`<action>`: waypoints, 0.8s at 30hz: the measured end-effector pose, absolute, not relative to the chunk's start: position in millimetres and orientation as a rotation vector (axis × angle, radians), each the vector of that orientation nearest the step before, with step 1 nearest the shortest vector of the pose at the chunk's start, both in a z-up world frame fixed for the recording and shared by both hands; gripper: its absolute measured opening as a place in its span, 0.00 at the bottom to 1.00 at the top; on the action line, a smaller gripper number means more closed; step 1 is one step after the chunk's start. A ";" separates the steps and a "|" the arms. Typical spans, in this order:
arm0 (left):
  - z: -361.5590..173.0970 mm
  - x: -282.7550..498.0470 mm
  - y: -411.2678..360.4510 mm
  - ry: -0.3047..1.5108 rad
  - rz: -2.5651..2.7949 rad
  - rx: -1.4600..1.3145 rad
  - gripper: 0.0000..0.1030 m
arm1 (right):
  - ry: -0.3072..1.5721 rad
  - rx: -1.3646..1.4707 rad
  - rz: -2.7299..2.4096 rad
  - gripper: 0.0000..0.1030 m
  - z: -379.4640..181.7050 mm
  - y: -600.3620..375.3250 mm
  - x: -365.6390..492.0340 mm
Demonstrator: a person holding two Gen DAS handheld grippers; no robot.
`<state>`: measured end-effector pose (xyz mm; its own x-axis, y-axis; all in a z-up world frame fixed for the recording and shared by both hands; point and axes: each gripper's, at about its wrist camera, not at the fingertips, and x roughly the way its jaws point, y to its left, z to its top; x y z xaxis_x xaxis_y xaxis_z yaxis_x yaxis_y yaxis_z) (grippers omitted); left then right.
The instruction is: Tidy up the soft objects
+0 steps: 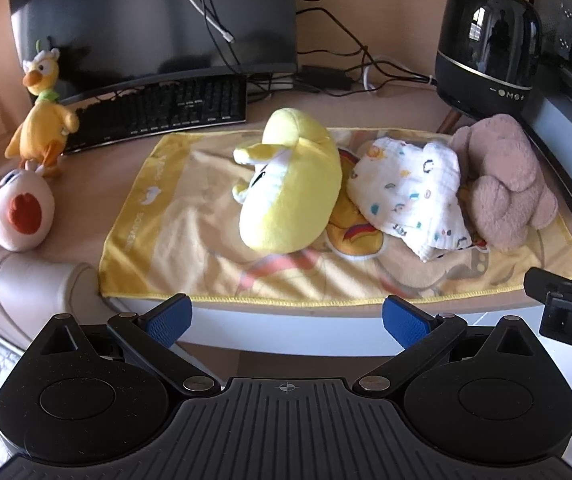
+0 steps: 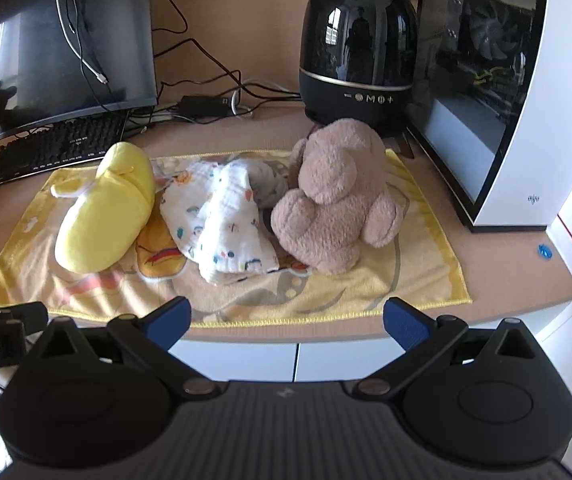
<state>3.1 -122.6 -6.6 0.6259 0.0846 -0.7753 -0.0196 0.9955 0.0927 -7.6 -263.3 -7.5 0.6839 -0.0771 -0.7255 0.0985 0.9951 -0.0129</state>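
Three soft things lie on the yellow towel (image 1: 165, 216) on the desk (image 2: 506, 264): a yellow plush (image 1: 294, 196), a printed white cloth (image 2: 225, 224) and a beige teddy (image 2: 338, 196). The cloth partly hides the towel's print. Left claw (image 1: 287, 318) and right claw (image 2: 287, 318) both gape open, holding nothing, before the desk edge.

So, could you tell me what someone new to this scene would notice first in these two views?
Probably the yellow towel spread on the desk, with three soft things in a row on it: a yellow banana plush on the left, a white printed cloth in the middle, and a tan teddy bear on the right. Behind the bear stands a glossy black speaker. Both grippers, left and right, hang open at the desk's near edge, holding nothing.
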 end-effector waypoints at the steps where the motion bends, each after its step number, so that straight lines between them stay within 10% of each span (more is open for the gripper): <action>1: -7.3 4.0 -122.9 0.897 0.059 0.078 1.00 | 0.812 0.027 -0.099 1.00 -7.3 -263.4 -6.2; 24: -15.6 12.1 -127.9 0.931 0.039 0.081 1.00 | 0.853 0.036 -0.115 1.00 -15.9 -262.3 -0.5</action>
